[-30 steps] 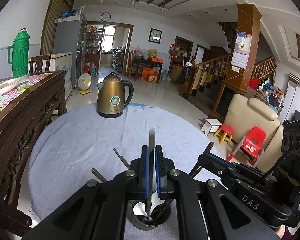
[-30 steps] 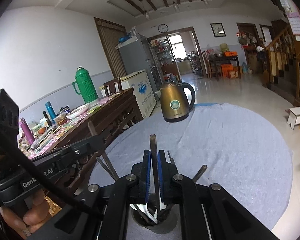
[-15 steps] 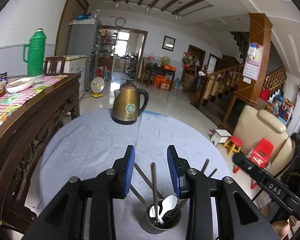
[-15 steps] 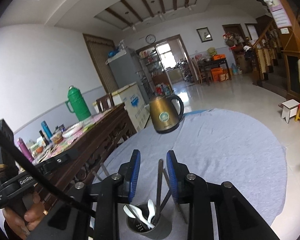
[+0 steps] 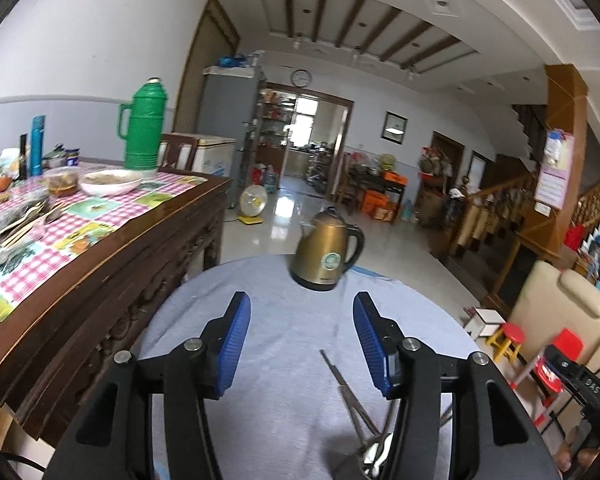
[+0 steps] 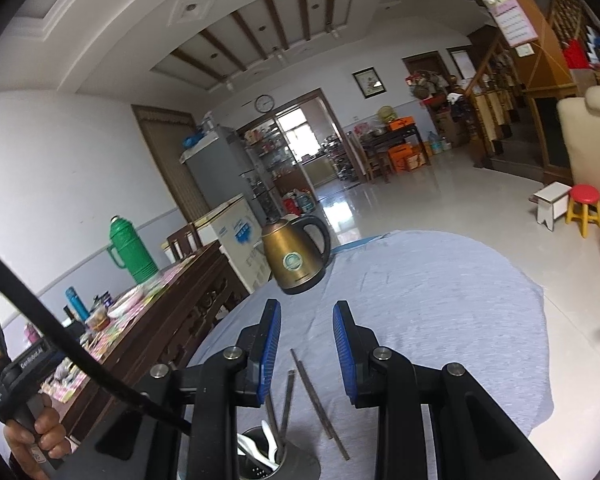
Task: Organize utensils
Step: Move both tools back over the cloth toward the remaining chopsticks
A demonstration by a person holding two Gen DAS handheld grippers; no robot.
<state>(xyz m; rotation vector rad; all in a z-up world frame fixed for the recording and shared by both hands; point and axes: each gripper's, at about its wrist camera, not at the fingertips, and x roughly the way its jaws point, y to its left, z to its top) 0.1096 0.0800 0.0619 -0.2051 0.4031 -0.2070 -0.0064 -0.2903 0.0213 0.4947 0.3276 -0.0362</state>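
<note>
A metal utensil holder (image 6: 260,462) stands on the round grey-clothed table (image 6: 440,320) and holds white spoons (image 6: 256,452) and dark chopsticks (image 6: 286,400). My right gripper (image 6: 306,344) is open and empty, raised above and behind the holder. One chopstick (image 6: 318,396) leans out toward the right. In the left wrist view the chopsticks (image 5: 340,380) and a spoon (image 5: 374,454) show low right, partly behind a finger. My left gripper (image 5: 300,344) is wide open and empty, up and left of them.
A brass electric kettle (image 5: 326,256) stands at the table's far edge. A dark wooden sideboard (image 5: 100,248) with a checked cloth, bowls and a green thermos (image 5: 142,128) runs along the left. A beige armchair (image 5: 556,320) and small stools stand right.
Both grippers opened, let go of the chopsticks they held into the holder, and lifted back and away. The left one opened wider and swung left.
</note>
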